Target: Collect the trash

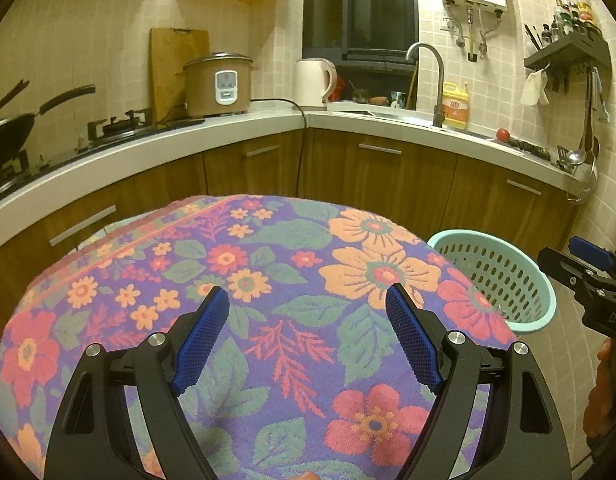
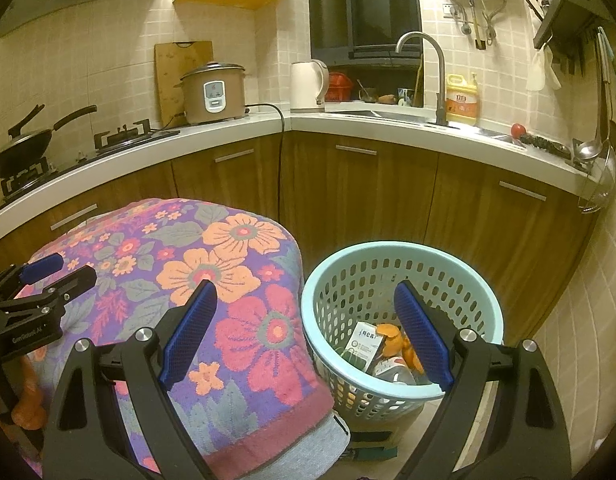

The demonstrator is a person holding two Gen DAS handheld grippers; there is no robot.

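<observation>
A light blue perforated basket (image 2: 404,264) stands on the floor right of a table covered with a floral cloth (image 2: 236,320). In it lie a small green and white box (image 2: 362,344), orange pieces (image 2: 392,340) and other trash. My right gripper (image 2: 304,332) is open and empty above the table's right edge and the basket's left rim. My left gripper (image 1: 308,340) is open and empty over the floral cloth (image 1: 268,280). The basket (image 1: 496,276) shows at the right in the left wrist view, with the right gripper (image 1: 580,268) over it. The left gripper (image 2: 56,272) shows at the left in the right wrist view.
A kitchen counter (image 2: 348,124) with wooden cabinets runs behind, bearing a rice cooker (image 2: 214,94), a kettle (image 2: 308,84), a sink tap (image 2: 428,64), a yellow detergent bottle (image 2: 462,100), a tomato (image 2: 517,129) and a wok (image 2: 24,148) on the stove.
</observation>
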